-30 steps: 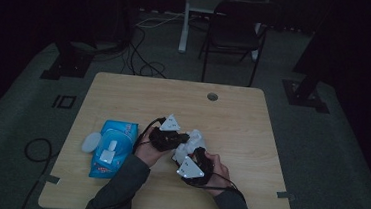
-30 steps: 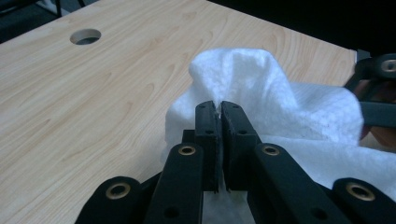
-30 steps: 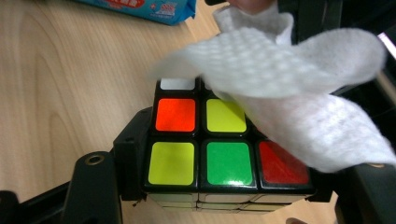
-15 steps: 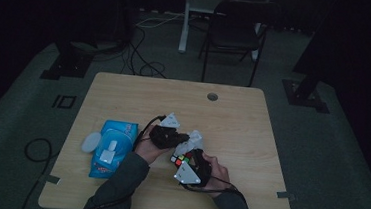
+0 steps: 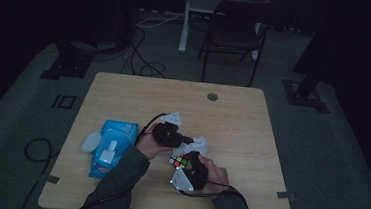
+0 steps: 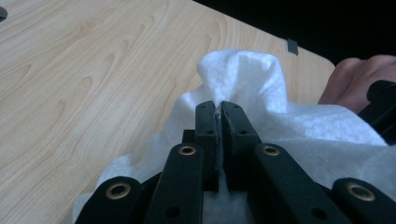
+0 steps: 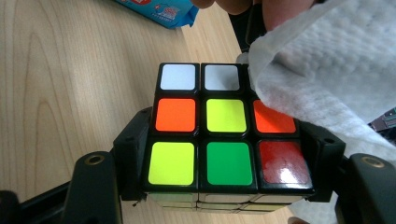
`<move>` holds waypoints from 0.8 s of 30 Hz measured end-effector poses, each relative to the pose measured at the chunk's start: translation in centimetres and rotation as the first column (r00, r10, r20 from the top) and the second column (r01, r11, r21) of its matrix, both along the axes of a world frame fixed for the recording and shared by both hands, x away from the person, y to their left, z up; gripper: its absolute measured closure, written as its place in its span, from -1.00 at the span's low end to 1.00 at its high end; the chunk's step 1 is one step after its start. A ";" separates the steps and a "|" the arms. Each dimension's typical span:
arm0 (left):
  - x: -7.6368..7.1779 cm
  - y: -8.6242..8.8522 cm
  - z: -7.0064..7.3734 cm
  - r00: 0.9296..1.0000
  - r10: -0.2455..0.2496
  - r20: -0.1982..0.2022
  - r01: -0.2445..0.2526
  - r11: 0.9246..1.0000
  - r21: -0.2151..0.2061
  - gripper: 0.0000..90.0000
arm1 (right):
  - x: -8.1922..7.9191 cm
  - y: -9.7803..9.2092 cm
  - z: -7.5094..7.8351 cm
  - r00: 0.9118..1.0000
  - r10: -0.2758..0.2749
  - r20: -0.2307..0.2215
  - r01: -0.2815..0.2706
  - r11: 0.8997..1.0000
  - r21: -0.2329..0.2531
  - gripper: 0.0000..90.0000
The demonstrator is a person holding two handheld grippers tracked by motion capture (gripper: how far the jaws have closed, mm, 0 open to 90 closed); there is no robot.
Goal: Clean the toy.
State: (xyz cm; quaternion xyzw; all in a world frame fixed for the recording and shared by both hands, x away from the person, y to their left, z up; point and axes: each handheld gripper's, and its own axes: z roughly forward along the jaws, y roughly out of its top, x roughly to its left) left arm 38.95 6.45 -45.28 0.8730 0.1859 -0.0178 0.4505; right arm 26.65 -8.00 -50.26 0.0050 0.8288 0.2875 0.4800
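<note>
Dark floor, cables and a chair lie past the far edge of the pale wooden counter, and a blue wipes pack sits near its left edge. Near the front edge, the right gripper has its fingers clamped on the sides of a puzzle cube. The cube looks hard, light and shiny, so it may slip; flat sides are the best place to hold. The left gripper has its fingers pressed together on a soft white wipe, which touches the cube's top corner.
</note>
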 end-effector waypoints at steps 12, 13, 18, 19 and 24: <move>0.5 0.1 0.2 0.999 0.033 0.041 -0.037 0.994 0.100 0.94 | -0.3 0.1 0.1 1.000 0.014 0.026 -0.014 1.000 -0.016 -0.25; 0.5 0.0 0.3 0.998 0.030 0.047 -0.035 0.993 0.109 0.94 | -0.3 0.1 0.1 1.000 0.014 0.026 -0.014 1.000 -0.016 -0.25; 0.1 -0.3 0.8 0.998 0.011 0.060 -0.017 0.994 0.112 0.94 | -0.2 0.0 0.1 1.000 0.009 0.026 -0.009 1.000 -0.010 -0.25; 0.0 -0.4 0.9 0.998 0.005 0.060 -0.012 0.994 0.107 0.94 | -0.2 0.0 0.1 1.000 0.008 0.026 -0.007 1.000 -0.010 -0.25; -0.3 -0.6 1.2 0.998 -0.012 0.065 0.006 0.996 0.094 0.94 | 0.1 -0.3 0.1 1.000 -0.005 0.027 0.005 1.000 -0.012 -0.25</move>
